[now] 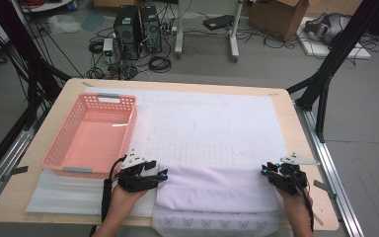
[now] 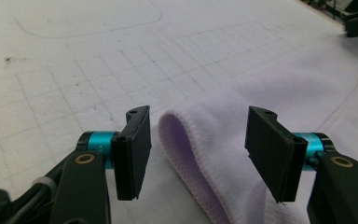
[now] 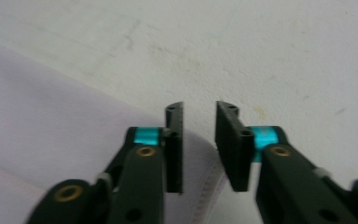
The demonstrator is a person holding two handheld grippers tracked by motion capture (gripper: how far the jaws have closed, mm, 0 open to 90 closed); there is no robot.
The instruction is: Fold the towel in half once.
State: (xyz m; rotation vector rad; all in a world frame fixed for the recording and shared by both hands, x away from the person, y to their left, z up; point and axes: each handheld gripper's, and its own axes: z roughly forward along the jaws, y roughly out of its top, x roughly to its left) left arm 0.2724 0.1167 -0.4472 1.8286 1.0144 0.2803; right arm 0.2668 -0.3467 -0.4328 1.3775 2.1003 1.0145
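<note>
A pale lilac towel (image 1: 217,190) lies folded over at the table's near edge, with a butterfly border along its front hem. My left gripper (image 1: 162,173) is at the fold's left end. In the left gripper view the gripper (image 2: 198,149) stands open, its jaws wide on either side of the towel's rolled edge (image 2: 186,140) without pressing on it. My right gripper (image 1: 266,169) is at the fold's right end. There the gripper (image 3: 199,144) shows a narrow gap between its jaws, and the towel's corner (image 3: 51,121) lies just below and left of them, not pinched.
A pink plastic basket (image 1: 128,116) stands at the left of the table, close to my left hand. A white gridded mat (image 1: 212,123) covers the middle. The wooden table's right edge (image 1: 301,143) runs just beyond my right gripper. Floor clutter lies beyond the far edge.
</note>
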